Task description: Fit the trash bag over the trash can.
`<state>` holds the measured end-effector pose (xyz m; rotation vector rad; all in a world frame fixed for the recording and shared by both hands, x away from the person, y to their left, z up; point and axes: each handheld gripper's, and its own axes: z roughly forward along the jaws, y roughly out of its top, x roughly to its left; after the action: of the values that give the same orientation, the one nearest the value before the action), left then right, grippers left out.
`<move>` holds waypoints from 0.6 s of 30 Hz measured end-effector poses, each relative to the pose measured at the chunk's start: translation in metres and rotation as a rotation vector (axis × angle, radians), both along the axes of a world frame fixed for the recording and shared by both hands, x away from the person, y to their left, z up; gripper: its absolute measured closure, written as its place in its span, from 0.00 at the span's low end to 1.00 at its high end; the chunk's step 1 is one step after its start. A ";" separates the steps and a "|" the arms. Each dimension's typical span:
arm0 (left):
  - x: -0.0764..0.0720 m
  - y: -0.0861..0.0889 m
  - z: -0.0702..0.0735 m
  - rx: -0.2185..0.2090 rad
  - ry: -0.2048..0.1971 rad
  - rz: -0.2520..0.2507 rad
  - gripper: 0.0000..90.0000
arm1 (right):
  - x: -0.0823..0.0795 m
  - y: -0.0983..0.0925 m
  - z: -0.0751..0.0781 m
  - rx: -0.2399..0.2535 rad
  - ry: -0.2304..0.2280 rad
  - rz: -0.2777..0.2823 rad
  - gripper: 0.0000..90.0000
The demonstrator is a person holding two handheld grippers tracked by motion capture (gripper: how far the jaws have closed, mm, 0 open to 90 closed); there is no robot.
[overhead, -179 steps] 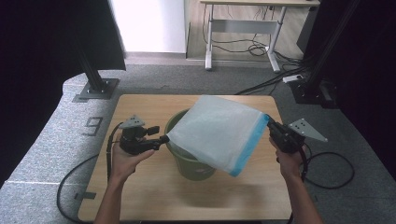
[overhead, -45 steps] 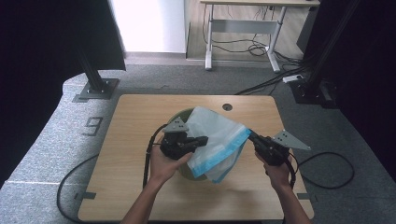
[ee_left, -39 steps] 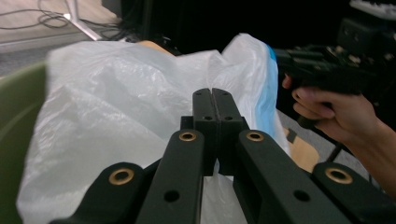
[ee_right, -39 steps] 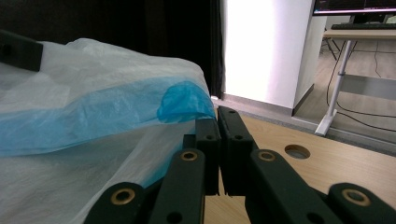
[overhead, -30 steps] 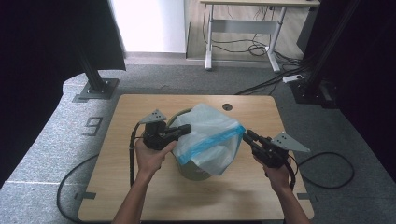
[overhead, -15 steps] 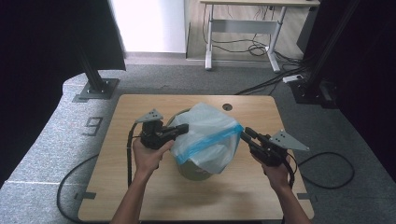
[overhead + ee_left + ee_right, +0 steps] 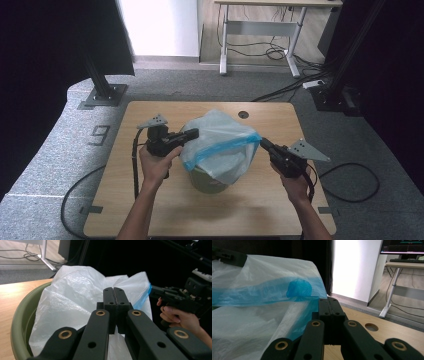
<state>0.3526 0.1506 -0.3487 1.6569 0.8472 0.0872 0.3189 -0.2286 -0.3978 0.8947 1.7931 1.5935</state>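
High view: a white, blue-edged bin liner drapes over the green bin at the table centre. The left gripper pinches its left edge, the right gripper its right corner.

Left gripper view: jaws clamped on plastic.

Right gripper view: jaws just closed, pinching the blue hem.

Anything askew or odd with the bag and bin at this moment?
Yes: the white bag sits bunched and lopsided over the green bin, not lining it. Its blue-edged mouth slants across, pinched between the left gripper and right gripper.
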 end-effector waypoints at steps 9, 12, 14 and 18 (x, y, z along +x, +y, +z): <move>0.003 -0.003 -0.001 -0.009 0.011 -0.009 1.00 | -0.003 -0.004 -0.005 -0.021 0.000 0.023 0.97; 0.002 -0.003 -0.001 -0.008 0.011 -0.011 1.00 | -0.011 -0.005 -0.003 -0.005 -0.017 0.021 0.84; 0.002 -0.003 -0.001 -0.013 0.010 -0.011 1.00 | -0.016 -0.006 -0.003 0.005 -0.024 0.023 0.81; 0.000 -0.004 0.000 -0.018 0.008 -0.016 1.00 | -0.026 -0.005 -0.003 0.035 -0.022 0.050 0.79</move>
<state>0.3529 0.1465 -0.3490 1.6485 0.8385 0.0612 0.2934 -0.2334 -0.4008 0.8512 1.7904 1.6645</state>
